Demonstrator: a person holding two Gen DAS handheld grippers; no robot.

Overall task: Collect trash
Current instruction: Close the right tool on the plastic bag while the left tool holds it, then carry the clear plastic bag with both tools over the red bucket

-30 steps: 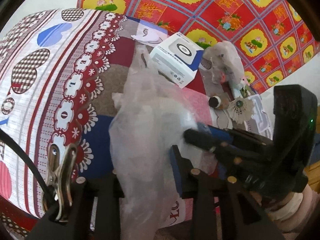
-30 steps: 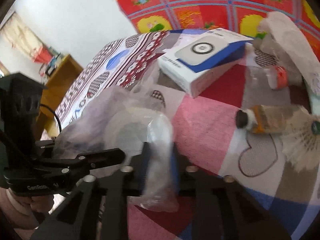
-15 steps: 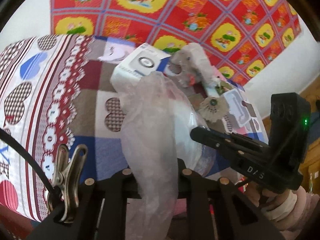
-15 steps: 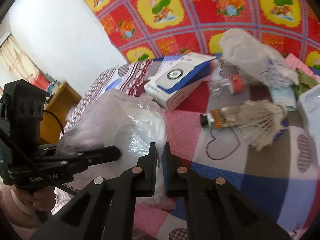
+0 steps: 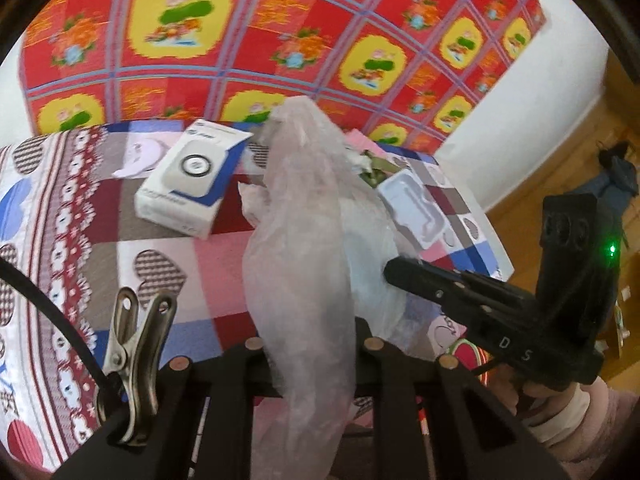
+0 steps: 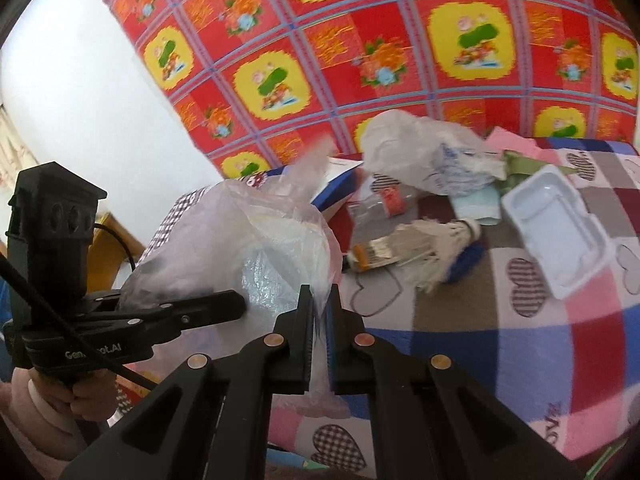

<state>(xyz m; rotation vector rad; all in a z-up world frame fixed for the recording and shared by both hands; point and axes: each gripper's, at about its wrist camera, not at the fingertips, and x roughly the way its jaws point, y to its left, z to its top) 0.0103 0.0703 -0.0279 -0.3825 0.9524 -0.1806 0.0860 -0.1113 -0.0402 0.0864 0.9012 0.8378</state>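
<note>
A clear plastic bag hangs over the patterned bedspread, held from both sides. In the left wrist view my left gripper is shut on one edge of the bag, which drapes over its fingers. In the right wrist view my right gripper is shut on the opposite edge of the bag. Each gripper shows in the other's view: the right one, the left one. Trash lies beyond: a white box, a crumpled white bag, a small bottle, a shuttlecock.
A white plastic tray lies on the right of the bedspread, with a light blue pack and pink paper behind it. A red and yellow cloth covers the wall. A metal clip hangs by my left gripper.
Both grippers have risen and carried the bag up off the bedspread. The jaws of both have closed tighter on the bag's edges. More of the wall cloth shows now.
</note>
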